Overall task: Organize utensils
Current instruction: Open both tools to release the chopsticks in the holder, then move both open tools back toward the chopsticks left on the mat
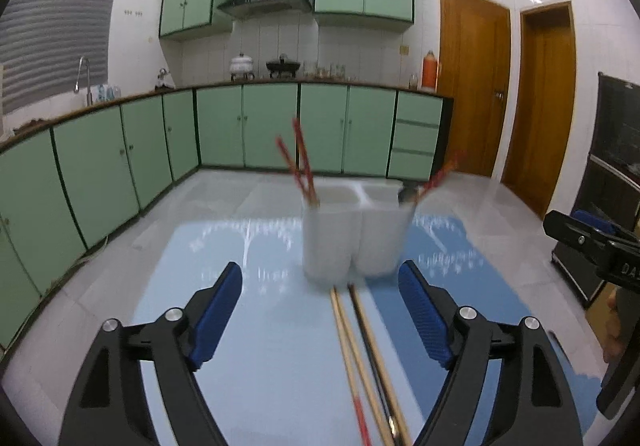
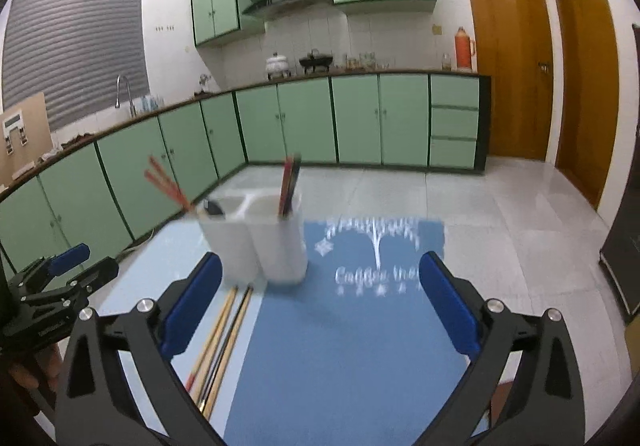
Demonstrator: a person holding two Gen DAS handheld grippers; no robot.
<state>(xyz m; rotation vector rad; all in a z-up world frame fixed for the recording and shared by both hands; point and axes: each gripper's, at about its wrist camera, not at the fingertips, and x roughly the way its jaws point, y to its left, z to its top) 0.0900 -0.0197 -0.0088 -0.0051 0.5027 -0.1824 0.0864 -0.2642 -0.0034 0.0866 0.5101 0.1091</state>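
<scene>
A white two-compartment utensil holder [image 1: 352, 234] stands on the blue table mat; it also shows in the right wrist view [image 2: 260, 242]. Red chopsticks [image 1: 300, 161] lean out of its left compartment, and more red sticks [image 1: 436, 175] out of its right side. Several loose chopsticks [image 1: 368, 362] lie on the mat in front of the holder, between my left fingers; they show in the right wrist view [image 2: 220, 338] too. My left gripper [image 1: 320, 310] is open and empty above them. My right gripper [image 2: 320, 302] is open and empty, to the right of the holder.
The mat [image 2: 344, 358] is light blue on the left and darker blue with white print on the right. Green kitchen cabinets [image 1: 248, 125] run along the far wall, wooden doors [image 1: 476, 81] to the right. A dark cabinet [image 1: 612, 181] stands at far right.
</scene>
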